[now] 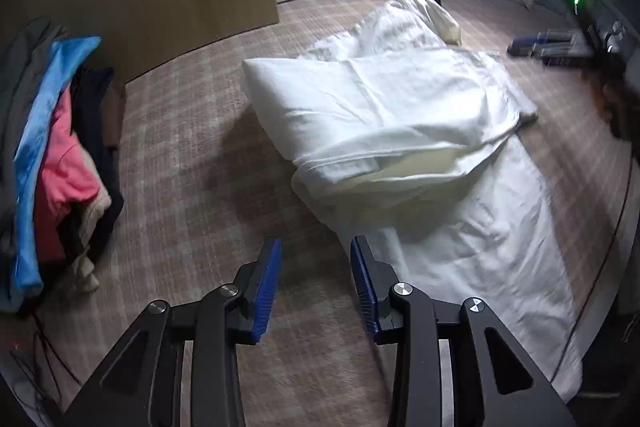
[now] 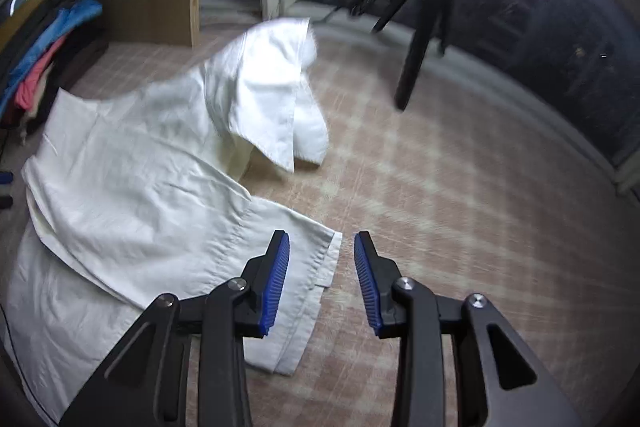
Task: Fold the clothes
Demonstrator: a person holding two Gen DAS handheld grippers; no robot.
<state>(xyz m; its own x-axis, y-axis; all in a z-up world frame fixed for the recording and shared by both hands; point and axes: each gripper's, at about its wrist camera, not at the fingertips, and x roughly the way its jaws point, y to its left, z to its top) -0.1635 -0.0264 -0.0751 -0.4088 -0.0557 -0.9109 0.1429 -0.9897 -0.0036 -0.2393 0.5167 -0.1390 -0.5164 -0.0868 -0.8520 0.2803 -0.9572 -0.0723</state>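
Both empty: left claw [image 1: 316,283] jaws apart over carpet [image 1: 192,155], white garment [image 1: 400,115] lying crumpled just ahead-right of it. Right claw [image 2: 322,279] jaws apart, the garment's hem corner just beside its left pad [image 2: 276,283]. Clothes pile [image 1: 60,155] far left.

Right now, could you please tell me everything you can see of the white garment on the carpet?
The white garment looks like thin, creased cotton. It lies on the checked carpet, partly folded, one part doubled over the rest and another standing up in a hump at its far end. A hemmed edge lies nearest the right gripper, whose open jaws hold nothing.
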